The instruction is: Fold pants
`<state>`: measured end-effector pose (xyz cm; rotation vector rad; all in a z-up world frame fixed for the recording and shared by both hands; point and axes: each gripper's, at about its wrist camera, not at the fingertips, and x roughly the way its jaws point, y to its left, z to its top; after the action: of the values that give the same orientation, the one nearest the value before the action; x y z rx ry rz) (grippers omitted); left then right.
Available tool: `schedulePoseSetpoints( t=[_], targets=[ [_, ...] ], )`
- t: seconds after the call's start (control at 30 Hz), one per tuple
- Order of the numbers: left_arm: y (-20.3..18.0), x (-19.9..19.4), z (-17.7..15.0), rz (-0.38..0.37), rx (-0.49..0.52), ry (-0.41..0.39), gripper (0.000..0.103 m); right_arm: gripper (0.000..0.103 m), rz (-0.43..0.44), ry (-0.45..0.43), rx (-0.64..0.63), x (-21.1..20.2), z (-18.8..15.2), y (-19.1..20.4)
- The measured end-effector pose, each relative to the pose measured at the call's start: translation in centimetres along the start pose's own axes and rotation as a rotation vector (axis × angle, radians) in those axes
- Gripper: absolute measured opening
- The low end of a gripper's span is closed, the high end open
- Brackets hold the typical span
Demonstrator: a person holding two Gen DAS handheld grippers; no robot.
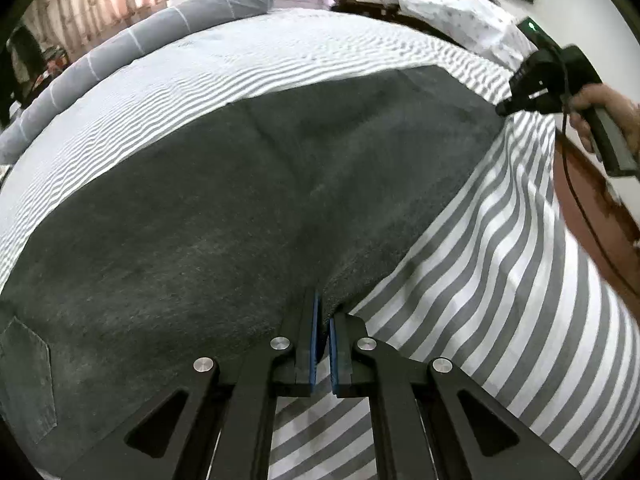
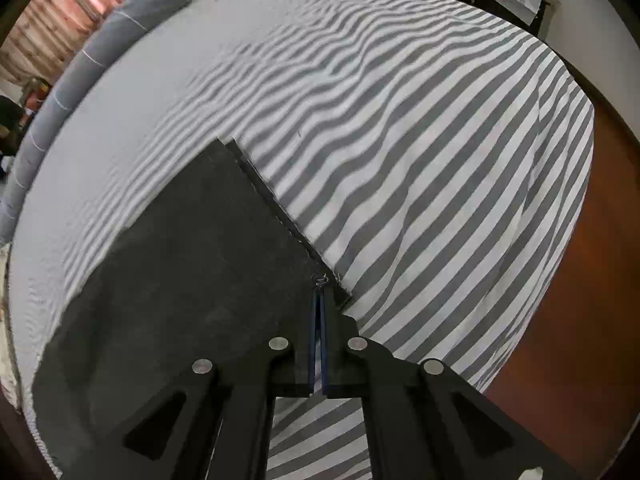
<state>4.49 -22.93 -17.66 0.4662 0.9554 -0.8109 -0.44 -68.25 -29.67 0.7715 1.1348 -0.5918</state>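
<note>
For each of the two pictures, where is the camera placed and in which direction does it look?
Left wrist: on the left gripper, looking along the dark pants; its fingers pinch their near edge, and the right gripper and hand show at right.
Right wrist: on the right gripper, shut on the hem corner, looking across the bed.
Shared: pants, striped sheet, grey bolster.

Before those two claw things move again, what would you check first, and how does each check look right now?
1. Left gripper pinching the pants edge: ok.
2. Right gripper pinching the hem corner: ok.
3. Pants lying flat on the striped sheet: ok, only shallow creases.
4. Both layers caught in each grip: cannot tell.
5. Sheet kept out of the grip: cannot tell.
</note>
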Motion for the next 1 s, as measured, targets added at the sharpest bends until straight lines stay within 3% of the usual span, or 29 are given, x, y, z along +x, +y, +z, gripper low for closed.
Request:
schedulePoseSetpoints(
  t=[0.1, 0.2, 0.27, 0.43, 0.6, 0.8, 1.0],
  targets=[
    [0.2, 0.4, 0.1, -0.005, -0.009, 0.02, 0.005, 0.004, -0.015, 0.027, 0.014, 0.9, -0.2, -0.2],
    [0.5, 0.5, 0.3, -0.029, -0.039, 0.032, 0.016, 0.014, -0.044, 0.029, 0.024, 0.6, -0.1, -0.2],
    [0.8, 0.1, 0.3, -0.066, -0.06, 0.027, 0.021, 0.021, -0.042, 0.012, 0.027, -0.3, -0.1, 0.0],
    [2.4, -2.4, 0.5, -0.136, -0.14, -0.047, 0.022, 0.022, -0.022, -0.084, -0.051, -3.8, -0.2, 3.0],
    [6.2, -3.8, 0.4, -0.057, -0.252, -0.094, 0.023, 0.022, 0.169, -0.058, -0.206, -4.7, -1.6, 10.6],
    [11.5, -4.0, -1.3, 0.058, -0.377, -0.076, 0.023, 0.022, 0.301, 0.051, -0.381, -2.4, -4.9, 20.8],
    [12.8, -2.4, -3.1, 0.067, -0.426, -0.001, 0.023, 0.022, 0.23, 0.104, -0.524, 1.4, -7.1, 26.8]
  ],
)
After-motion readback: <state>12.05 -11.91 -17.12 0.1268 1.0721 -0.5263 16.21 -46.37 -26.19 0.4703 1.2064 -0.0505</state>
